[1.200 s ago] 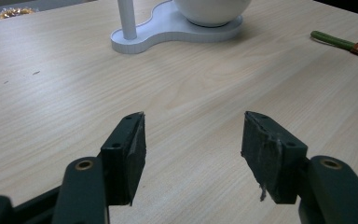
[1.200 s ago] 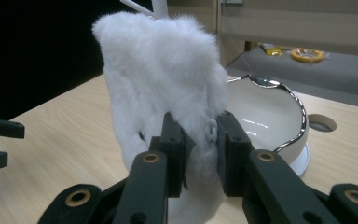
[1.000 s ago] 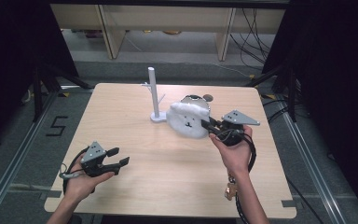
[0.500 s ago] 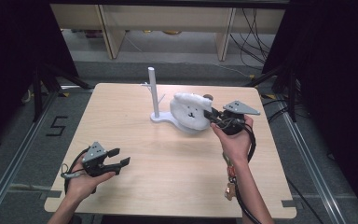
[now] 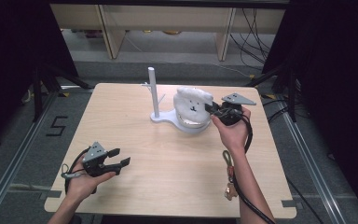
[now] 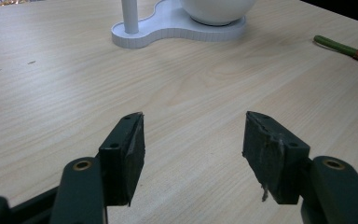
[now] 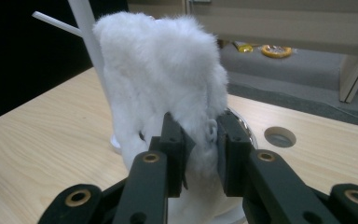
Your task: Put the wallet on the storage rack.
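A white fluffy cover (image 5: 192, 103) with a small face on it hangs over a white round form (image 5: 190, 125) on a flat white stand (image 5: 161, 117) with an upright pole (image 5: 153, 91). My right gripper (image 5: 213, 111) is shut on the cover's right edge. In the right gripper view the pads pinch the fluffy cover (image 7: 163, 70) at the right gripper (image 7: 200, 140), with the pole (image 7: 86, 21) behind. My left gripper (image 5: 123, 157) rests open near the table's front left. The left gripper (image 6: 193, 140) holds nothing and faces the stand (image 6: 168, 30).
The wooden table (image 5: 121, 112) has a round hole (image 7: 279, 136) near the stand. A cable and a strap with a brown tag (image 5: 228, 186) hang from the right wrist; a green and red strip (image 6: 340, 46) lies on the tabletop. Shelving stands beyond the far edge.
My right gripper has moved away from the person with the fluffy cover in it, and the cover now stands more upright over the round form. The left gripper has stayed put.
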`<state>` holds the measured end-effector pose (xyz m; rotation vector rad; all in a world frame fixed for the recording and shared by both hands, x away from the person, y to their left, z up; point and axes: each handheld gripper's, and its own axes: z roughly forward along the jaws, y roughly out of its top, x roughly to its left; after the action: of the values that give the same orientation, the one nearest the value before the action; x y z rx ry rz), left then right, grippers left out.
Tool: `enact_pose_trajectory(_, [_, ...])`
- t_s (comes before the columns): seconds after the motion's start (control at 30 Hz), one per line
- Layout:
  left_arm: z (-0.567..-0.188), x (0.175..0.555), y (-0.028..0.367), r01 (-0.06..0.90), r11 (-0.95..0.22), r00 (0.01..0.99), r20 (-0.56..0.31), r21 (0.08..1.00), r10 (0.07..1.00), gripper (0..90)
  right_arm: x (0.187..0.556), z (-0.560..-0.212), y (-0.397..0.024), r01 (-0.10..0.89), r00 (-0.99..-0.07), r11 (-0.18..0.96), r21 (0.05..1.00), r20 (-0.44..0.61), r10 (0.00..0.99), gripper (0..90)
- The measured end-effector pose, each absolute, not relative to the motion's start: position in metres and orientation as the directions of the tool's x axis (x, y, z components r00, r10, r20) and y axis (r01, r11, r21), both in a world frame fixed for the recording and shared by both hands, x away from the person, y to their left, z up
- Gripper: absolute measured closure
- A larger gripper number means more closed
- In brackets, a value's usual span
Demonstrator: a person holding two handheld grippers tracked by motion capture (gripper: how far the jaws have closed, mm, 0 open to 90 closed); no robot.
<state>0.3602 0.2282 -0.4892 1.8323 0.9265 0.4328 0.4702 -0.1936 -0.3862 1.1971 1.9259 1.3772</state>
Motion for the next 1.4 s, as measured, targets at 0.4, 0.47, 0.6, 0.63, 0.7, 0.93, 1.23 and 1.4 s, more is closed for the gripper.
enact_pose_trajectory(0.4, [-0.491,0.360,0.226,0.411,-0.213,0.641,-0.115,0.887,0.759,38.0,0.492,-0.407,-0.194,0.461,-0.445,0.130,0.878,0.102,0.890,75.8])
enact_pose_trajectory(0.47, [-0.491,0.360,0.225,0.409,-0.209,0.645,-0.120,0.888,0.755,37.9,0.497,-0.410,-0.196,0.446,-0.457,0.164,0.880,0.066,0.887,75.6])
enact_pose_trajectory(0.6, [-0.491,0.360,0.225,0.413,-0.211,0.641,-0.118,0.886,0.758,37.9,0.498,-0.411,-0.192,0.475,-0.429,0.144,0.868,0.086,0.899,75.1])
enact_pose_trajectory(0.63, [-0.491,0.360,0.225,0.413,-0.212,0.642,-0.118,0.886,0.758,37.8,0.501,-0.412,-0.194,0.458,-0.445,0.174,0.872,0.055,0.894,74.8])
enact_pose_trajectory(0.7, [-0.491,0.360,0.225,0.411,-0.213,0.644,-0.117,0.886,0.756,37.8,0.502,-0.410,-0.191,0.476,-0.439,0.173,0.862,0.063,0.896,74.1])
enact_pose_trajectory(0.93, [-0.492,0.361,0.224,0.410,-0.212,0.650,-0.121,0.887,0.750,37.8,0.510,-0.413,-0.187,0.487,-0.415,0.218,0.846,0.004,0.910,65.6])
enact_pose_trajectory(1.23, [-0.493,0.359,0.222,0.418,-0.221,0.647,-0.118,0.881,0.753,37.8,0.513,-0.415,-0.186,0.501,-0.401,0.218,0.837,0.001,0.916,52.9])
enact_pose_trajectory(1.4, [-0.493,0.360,0.222,0.414,-0.218,0.650,-0.119,0.884,0.750,37.7,0.509,-0.410,-0.189,0.485,-0.404,0.198,0.852,0.017,0.915,48.2])
